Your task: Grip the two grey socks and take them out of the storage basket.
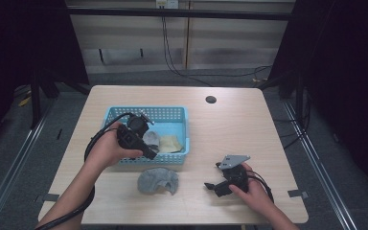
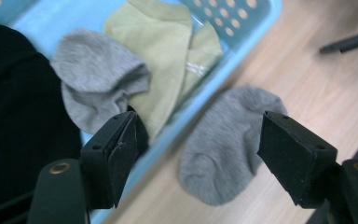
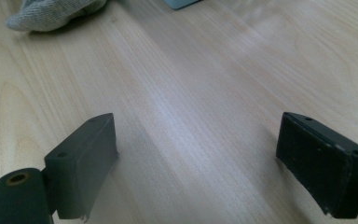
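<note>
Left gripper (image 2: 196, 154) hangs wide open over the near rim of the light-blue perforated plastic basket (image 1: 175, 114), a grey ankle sock (image 2: 95, 84) and pale yellow-green sock (image 2: 163, 51) lying inside just ahead. Second grey knit sock (image 1: 158, 180) lies on the table beside the basket, and the right gripper (image 3: 198, 161), jaws spread, rests low on bare pale wood tabletop (image 3: 205, 84).

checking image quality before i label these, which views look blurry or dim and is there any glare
High view: dim overall, dark room edges, the table evenly lit, fairly sharp. Left gripper view: the grey sock on the table and the blue basket look soft, the black jaws sharper. Right gripper view: a pale sheen on the wood between the jaws, and the far sock is blurred.
</note>
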Tool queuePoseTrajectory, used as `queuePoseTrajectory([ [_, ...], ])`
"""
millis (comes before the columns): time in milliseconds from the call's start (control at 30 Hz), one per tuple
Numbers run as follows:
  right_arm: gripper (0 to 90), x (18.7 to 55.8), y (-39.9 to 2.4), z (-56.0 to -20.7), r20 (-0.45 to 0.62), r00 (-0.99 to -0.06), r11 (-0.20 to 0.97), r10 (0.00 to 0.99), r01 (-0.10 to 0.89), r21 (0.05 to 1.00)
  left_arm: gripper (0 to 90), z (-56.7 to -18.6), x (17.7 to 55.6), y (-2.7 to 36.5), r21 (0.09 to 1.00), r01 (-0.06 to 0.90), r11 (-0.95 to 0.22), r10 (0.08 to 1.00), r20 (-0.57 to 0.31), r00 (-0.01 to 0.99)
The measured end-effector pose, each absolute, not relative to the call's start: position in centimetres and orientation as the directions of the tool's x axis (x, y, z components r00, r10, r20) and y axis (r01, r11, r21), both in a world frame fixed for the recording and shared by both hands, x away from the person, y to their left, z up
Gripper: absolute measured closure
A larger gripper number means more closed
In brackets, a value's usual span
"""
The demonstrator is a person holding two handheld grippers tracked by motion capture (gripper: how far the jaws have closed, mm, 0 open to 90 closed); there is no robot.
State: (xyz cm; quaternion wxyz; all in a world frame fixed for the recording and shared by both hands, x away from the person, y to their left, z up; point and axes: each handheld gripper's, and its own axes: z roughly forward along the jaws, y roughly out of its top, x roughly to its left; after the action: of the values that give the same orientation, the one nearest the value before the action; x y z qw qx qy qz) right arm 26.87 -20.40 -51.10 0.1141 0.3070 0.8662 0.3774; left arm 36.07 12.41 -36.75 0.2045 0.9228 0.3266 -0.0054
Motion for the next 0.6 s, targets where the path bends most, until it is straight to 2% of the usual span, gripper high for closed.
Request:
queuePoseTrajectory([
  [600, 11.7, 26.9, -20.4, -51.1, 0.035, -0.785, 0.526, 0.618, 0.446, 0.724, 27.3, -39.5, 40.7, 13.4, 0.366, 0.705, -0.607, 0.717, -0.130, 0.685],
])
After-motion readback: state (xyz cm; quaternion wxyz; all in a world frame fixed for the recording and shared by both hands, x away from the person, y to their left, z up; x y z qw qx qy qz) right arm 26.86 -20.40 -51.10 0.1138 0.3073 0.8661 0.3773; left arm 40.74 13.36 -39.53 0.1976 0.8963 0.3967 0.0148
